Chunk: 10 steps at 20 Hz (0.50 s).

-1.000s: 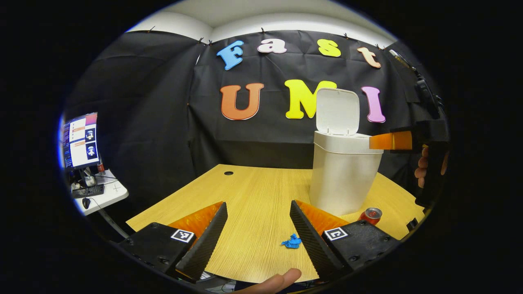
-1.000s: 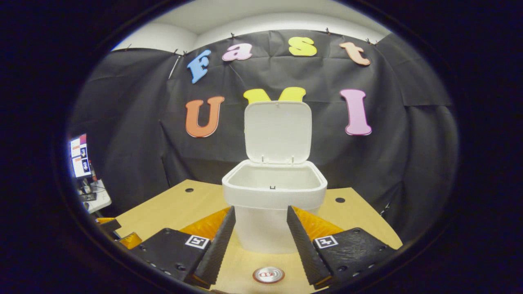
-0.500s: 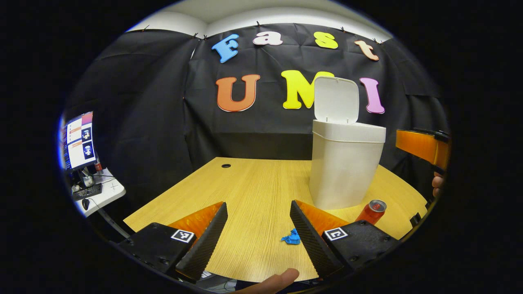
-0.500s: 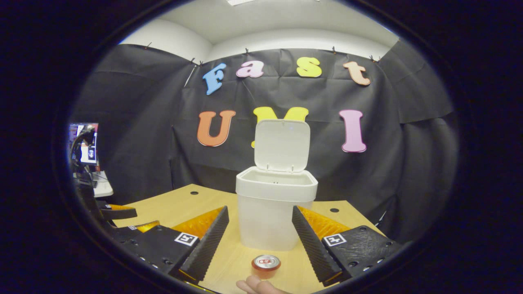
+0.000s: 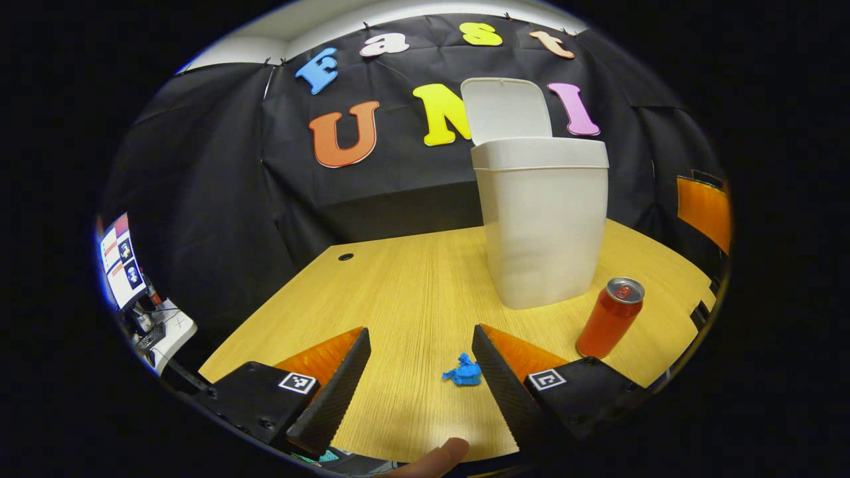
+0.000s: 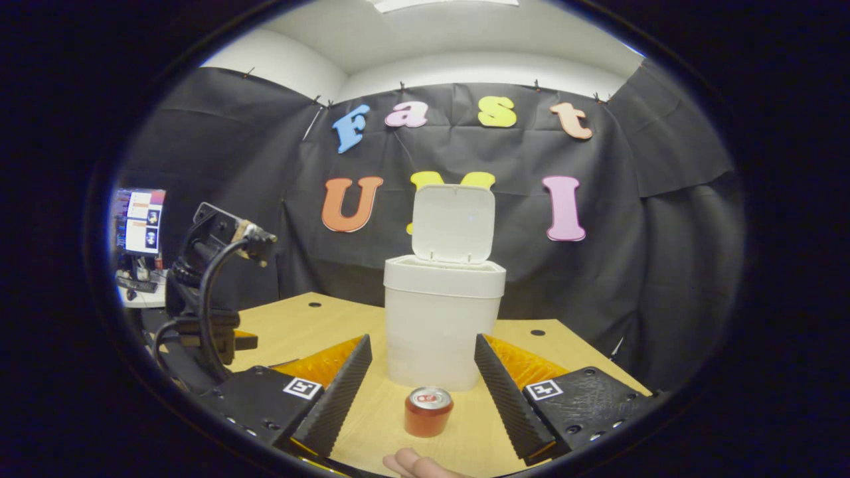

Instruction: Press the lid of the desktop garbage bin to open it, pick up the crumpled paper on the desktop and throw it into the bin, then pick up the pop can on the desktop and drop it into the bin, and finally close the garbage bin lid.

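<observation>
Left tool (image 5: 420, 372) lower, agape over crumpled paper (image 5: 463, 373); pop can (image 5: 609, 318) beside bin (image 5: 541, 219).

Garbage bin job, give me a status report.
Both tools open, empty: left tool, right tool. Bin lid up. Crumpled paper and pop can on the desktop. Nothing in the way.

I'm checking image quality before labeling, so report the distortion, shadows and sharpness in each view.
Left gripper view: fisheye bends the wooden desk edge; the garbage bin leans; soft shadows sit under the blue crumpled paper and the red pop can; all sharp. Right gripper view: even ceiling light, curved cloth wall, can and bin crisp, no blur.
</observation>
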Each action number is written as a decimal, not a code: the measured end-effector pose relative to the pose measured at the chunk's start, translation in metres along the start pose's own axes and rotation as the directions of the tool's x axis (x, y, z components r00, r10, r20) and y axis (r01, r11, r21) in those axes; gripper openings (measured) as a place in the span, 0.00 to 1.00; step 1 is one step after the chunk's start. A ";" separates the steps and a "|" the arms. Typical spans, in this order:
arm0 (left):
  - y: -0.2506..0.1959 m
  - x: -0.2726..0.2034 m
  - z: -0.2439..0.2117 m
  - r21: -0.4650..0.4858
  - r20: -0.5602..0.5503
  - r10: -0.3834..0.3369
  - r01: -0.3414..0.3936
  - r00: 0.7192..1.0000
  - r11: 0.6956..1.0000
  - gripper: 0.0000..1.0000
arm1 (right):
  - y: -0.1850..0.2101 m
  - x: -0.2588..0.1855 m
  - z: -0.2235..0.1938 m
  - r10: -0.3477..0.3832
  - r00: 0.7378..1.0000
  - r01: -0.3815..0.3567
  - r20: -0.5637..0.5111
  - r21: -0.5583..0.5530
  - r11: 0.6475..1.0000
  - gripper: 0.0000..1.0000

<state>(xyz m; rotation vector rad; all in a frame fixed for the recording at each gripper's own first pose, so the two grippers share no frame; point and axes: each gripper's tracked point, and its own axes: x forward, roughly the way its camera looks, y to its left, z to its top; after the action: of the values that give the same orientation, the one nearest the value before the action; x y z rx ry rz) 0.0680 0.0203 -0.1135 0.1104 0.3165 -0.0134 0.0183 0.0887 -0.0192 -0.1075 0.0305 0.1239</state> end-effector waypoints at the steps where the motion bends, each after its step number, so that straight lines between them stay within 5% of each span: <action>1: -0.008 0.004 -0.003 -0.007 -0.011 -0.017 0.017 1.000 1.000 0.99 | -0.005 -0.001 -0.004 0.001 1.000 -0.001 0.006 0.003 1.000 0.98; 10: -0.035 0.051 -0.061 -0.061 -0.172 -0.090 0.080 0.981 0.995 1.00 | -0.023 0.014 -0.029 0.062 0.998 -0.058 -0.030 0.130 0.990 0.95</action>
<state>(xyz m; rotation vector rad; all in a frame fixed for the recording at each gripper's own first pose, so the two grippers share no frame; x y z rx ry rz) 0.0964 -0.0077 -0.1906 0.0443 0.4969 -0.0801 0.0345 0.0645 -0.0462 0.0204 0.0755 0.1800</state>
